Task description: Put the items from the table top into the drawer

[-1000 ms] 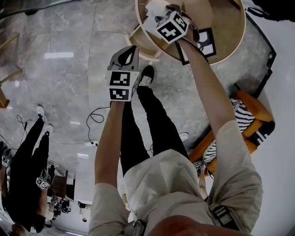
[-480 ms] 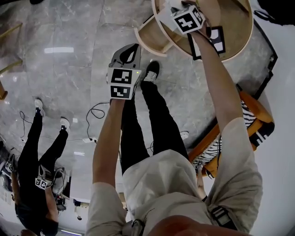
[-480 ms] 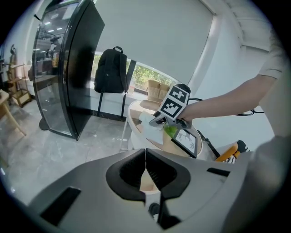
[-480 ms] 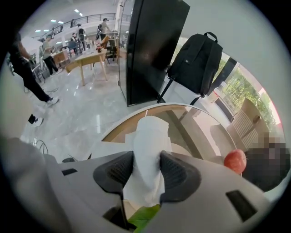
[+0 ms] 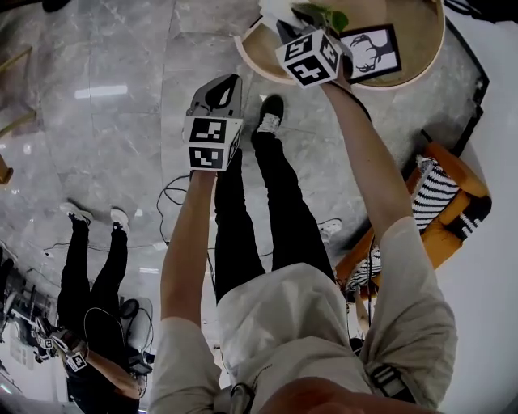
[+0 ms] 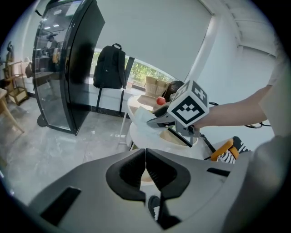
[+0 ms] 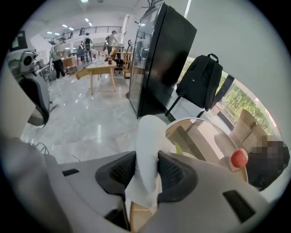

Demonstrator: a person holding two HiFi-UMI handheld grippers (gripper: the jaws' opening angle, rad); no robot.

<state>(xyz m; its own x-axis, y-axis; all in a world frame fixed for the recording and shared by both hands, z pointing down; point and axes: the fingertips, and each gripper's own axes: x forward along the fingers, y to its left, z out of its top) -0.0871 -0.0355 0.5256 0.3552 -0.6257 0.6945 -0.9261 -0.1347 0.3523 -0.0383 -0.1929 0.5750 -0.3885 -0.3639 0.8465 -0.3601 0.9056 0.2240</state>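
Observation:
My right gripper (image 7: pixel 146 159) is closing its jaws on a white cloth (image 7: pixel 146 136), and both pads press on it. The cloth stands up between the jaws, above the near rim of the round wooden table (image 7: pixel 213 136). In the head view that right gripper (image 5: pixel 283 28) is over the table's left edge (image 5: pixel 255 48), with the white cloth (image 5: pixel 277 10) at its tip. On the table are a red ball (image 7: pixel 239 158), a framed deer picture (image 5: pixel 371 51) and a green leaf (image 5: pixel 328 18). My left gripper (image 6: pixel 145 166) is shut and empty, held over the floor short of the table.
A tall black cabinet (image 6: pixel 68 68) and a black backpack (image 6: pixel 109 66) stand beyond the table. An orange chair with a striped cushion (image 5: pixel 441 202) is at the right. Another person (image 5: pixel 89 267) stands at the lower left, and cables (image 5: pixel 174 198) lie on the floor.
The right gripper swung right across the table top, then came back to the table's left edge. The open drawer seen at that edge earlier is out of the picture.

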